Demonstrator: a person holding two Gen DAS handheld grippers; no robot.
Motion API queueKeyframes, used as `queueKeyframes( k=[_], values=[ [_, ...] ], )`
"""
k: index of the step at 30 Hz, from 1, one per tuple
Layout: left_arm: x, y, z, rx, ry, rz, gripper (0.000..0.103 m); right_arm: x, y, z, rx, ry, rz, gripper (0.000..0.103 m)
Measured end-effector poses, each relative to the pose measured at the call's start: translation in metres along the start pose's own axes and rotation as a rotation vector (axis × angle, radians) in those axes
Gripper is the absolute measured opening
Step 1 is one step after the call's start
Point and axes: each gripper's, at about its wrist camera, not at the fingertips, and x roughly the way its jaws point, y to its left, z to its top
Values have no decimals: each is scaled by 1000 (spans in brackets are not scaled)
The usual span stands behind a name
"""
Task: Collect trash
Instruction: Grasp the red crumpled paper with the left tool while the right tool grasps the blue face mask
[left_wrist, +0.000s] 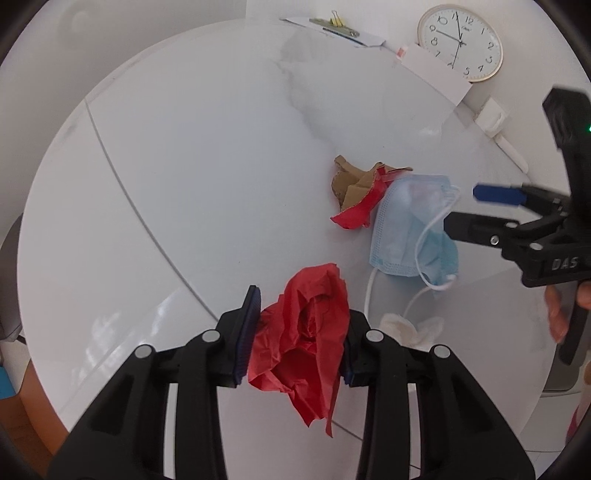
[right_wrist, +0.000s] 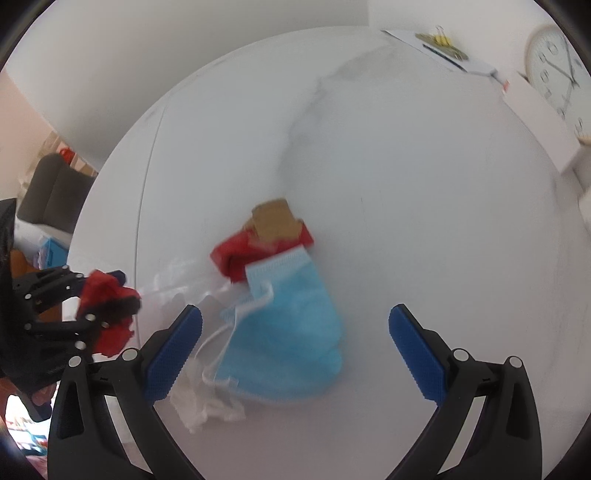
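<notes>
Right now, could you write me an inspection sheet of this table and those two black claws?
Surface: round white marble-look table, glossy.
Job's things: crumpled red paper in the left claw; blue pleated face mask; torn brown cardboard with red tape; crumpled white tissue.
Clutter: white round wall clock, papers with yellow binder clip, white box.
Grippers: left claw shut on the red paper; right claw open above the mask.
Cables: nothing seen.
Surroundings: grey chair.
</notes>
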Motion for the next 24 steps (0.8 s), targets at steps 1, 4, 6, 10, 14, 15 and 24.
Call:
queueKeyframes(
  k=[1, 4, 6, 10, 14, 15, 24],
  values=[
    [-8, 1, -2, -1, -6, 1, 36, -1, -2, -3, 15, -2, 8, 100],
    [-24, 6, -9, -3, -19, 4, 36, -6, -11, -13, 59, -8, 38, 100],
    [-29, 9, -9, -7, -23, 6, 36, -4, -17, -17, 66, 7, 53, 100],
    [-37, 13, -12, -28, -35, 11, 36, 11, -22, -17, 44, 48, 54, 100],
    [-39, 14, -10, -43, -39, 10, 36, 30, -13, -9, 7, 70, 68, 89],
    [-39, 13, -9, -46, -40, 11, 36, 34, -10, -7, -4, 78, 69, 87],
    [-44, 13, -7, -79, -59, -3, 36, 49, 3, -4, -65, 101, 23, 51]
  ],
)
